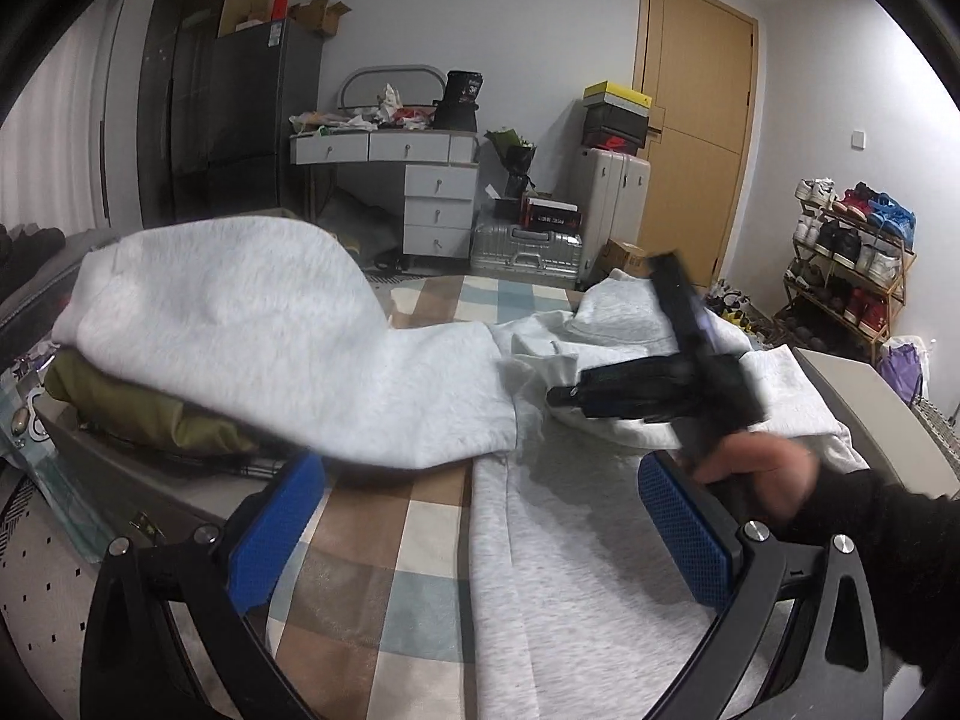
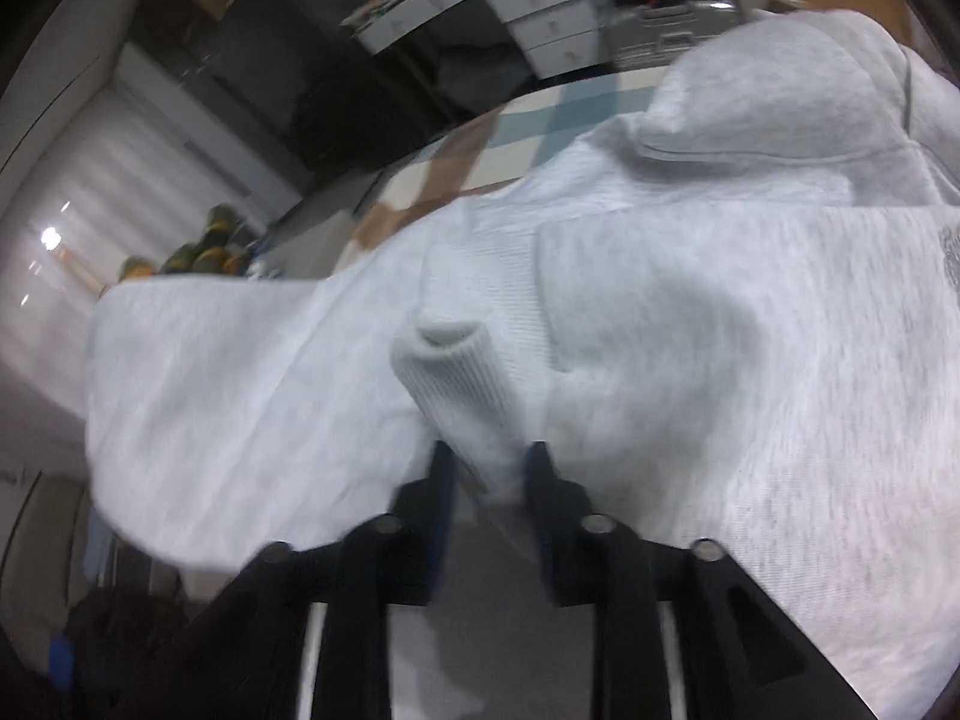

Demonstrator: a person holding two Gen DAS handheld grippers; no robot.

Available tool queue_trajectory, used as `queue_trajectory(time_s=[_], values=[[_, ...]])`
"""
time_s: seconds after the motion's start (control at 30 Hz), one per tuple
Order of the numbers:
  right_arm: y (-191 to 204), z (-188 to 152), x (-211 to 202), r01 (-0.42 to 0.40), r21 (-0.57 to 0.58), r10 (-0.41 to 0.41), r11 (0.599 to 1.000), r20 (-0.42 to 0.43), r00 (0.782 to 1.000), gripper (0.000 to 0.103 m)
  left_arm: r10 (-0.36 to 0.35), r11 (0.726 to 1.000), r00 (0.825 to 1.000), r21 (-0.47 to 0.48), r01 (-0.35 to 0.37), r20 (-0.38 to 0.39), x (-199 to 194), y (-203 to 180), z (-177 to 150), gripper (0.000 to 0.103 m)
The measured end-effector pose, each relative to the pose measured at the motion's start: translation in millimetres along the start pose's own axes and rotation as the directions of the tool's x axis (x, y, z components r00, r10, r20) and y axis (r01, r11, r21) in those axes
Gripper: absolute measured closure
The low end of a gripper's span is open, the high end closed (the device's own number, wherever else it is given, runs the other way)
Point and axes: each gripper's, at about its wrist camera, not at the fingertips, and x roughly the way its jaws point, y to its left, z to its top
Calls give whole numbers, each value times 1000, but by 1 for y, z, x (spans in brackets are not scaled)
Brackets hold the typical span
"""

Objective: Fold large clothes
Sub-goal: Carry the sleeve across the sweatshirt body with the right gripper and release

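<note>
Grey hoodie (image 1: 252, 324) lies spread over a bed with a checked cover (image 1: 384, 546). Left wrist view, from the left: one broad part of the hoodie is draped over an olive bundle (image 1: 150, 414) at the bed's left edge; the body runs rightward across the cover, with the hood (image 1: 624, 312) bunched at the far right.

Left tongs (image 1: 480, 534): blue pads spread wide, nothing between them; checked cover and a strip of grey fabric show in the gap.

Right of centre in this view, a hand (image 1: 756, 468) in a dark sleeve holds the right tongs (image 1: 558, 396), blurred, low over the hoodie. Their jaw state cannot be read from here.

This view alone shows the room behind: a grey dresser (image 1: 438, 204), suitcases (image 1: 528, 246), a wooden door (image 1: 696, 120), a shoe rack (image 1: 852, 258) at far right.

Right wrist view, tilted and blurred, gives what the left cannot: the right tongs (image 2: 489, 474) stand partly apart with the ribbed sleeve cuff (image 2: 450, 378) between the pads. Whether the pads press the cuff is not clear. Hood (image 2: 774, 108) lies at upper right, a strip of checked cover (image 2: 456, 168) beyond the fabric.
</note>
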Motion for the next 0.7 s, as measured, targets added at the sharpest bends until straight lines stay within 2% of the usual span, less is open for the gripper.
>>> queue_trajectory(time_s=[0.07,0.13,0.2,0.27,0.3,0.33,0.37,0.4,0.47,0.53,0.6,0.63,0.7], values=[[11,-8,-18,-73,-53,72,996,-17,997,55,-3,1000,1000,1,3,-6,2,2,0,1],[17,-10,-53,-49,-118,52,992,23,998,51,-7,1000,1000,-3,6,-8,2,0,-1,1],[11,-13,-96,32,-150,-16,988,103,995,40,-5,1000,1000,-10,5,1,2,3,-1,1],[-4,-6,-116,192,-140,-168,971,169,971,34,-6,1000,1000,-11,6,2,1,5,-1,1],[-26,-6,-133,331,-99,-305,939,207,929,34,-2,1000,1000,-9,2,2,2,5,0,1],[-46,-8,-144,407,-61,-386,911,217,897,34,3,1000,1000,-8,-3,4,1,7,0,1],[-67,-9,-152,455,-28,-440,890,209,873,34,7,1000,1000,-8,-7,6,1,8,1,1],[-82,-8,-153,483,-8,-472,876,196,859,35,10,1000,1000,-8,-9,6,1,9,2,1],[-127,-21,-159,586,65,-589,808,135,797,35,25,1000,1000,-10,-25,3,2,11,4,1],[-159,-32,-159,600,101,-606,794,51,794,39,48,999,999,-15,-48,-3,3,14,8,1],[-178,-44,-149,618,124,-620,776,-23,784,39,70,997,997,-24,-71,-13,3,19,12,1],[-180,-49,-149,602,121,-606,789,-7,796,39,88,996,996,-31,-88,-18,3,22,14,1],[-180,-55,-151,614,72,-616,786,12,787,38,109,993,994,-38,-110,-21,2,28,17,1]])
